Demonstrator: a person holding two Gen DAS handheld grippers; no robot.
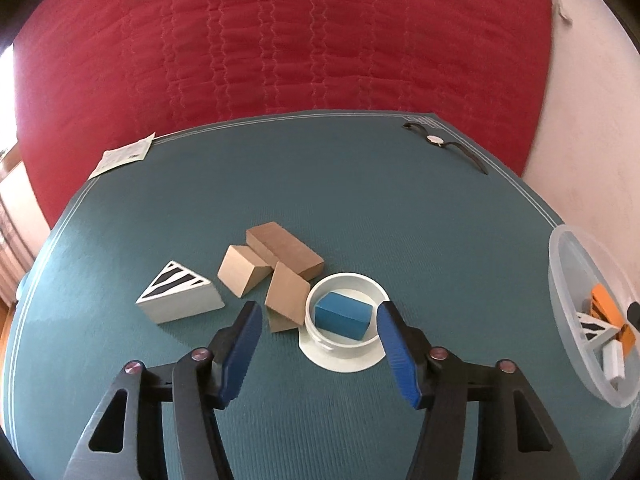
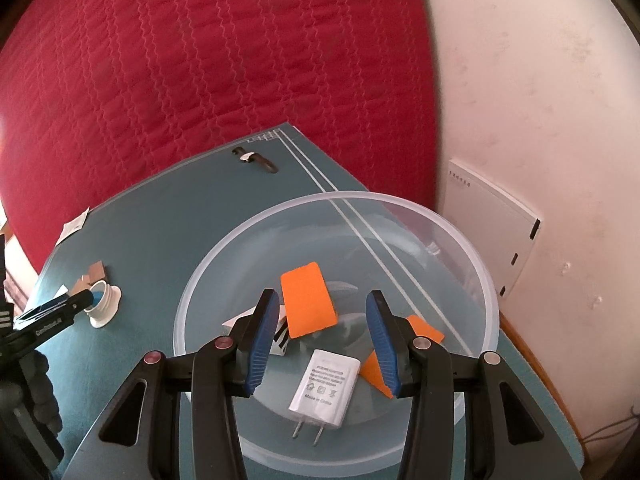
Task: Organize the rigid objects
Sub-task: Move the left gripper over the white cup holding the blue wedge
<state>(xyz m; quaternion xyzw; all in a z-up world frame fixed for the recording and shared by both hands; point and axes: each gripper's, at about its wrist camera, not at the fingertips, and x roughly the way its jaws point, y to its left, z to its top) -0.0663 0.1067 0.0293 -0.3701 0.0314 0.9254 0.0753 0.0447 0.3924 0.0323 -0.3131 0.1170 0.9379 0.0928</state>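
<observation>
We are holding the left gripper [image 1: 320, 322] with jaws released just short of the blue block [image 1: 342, 315] sitting in the white ring [image 1: 345, 284], whose wall could catch a jaw and drag into the touching wooden blocks [image 1: 276, 264]. We are hovering the right gripper [image 2: 323, 334], also released and empty, over the clear bowl [image 2: 400, 210] near the bench [image 1: 360, 184] edge, where a knock could tip it off; open room is lying beyond the blocks.
</observation>
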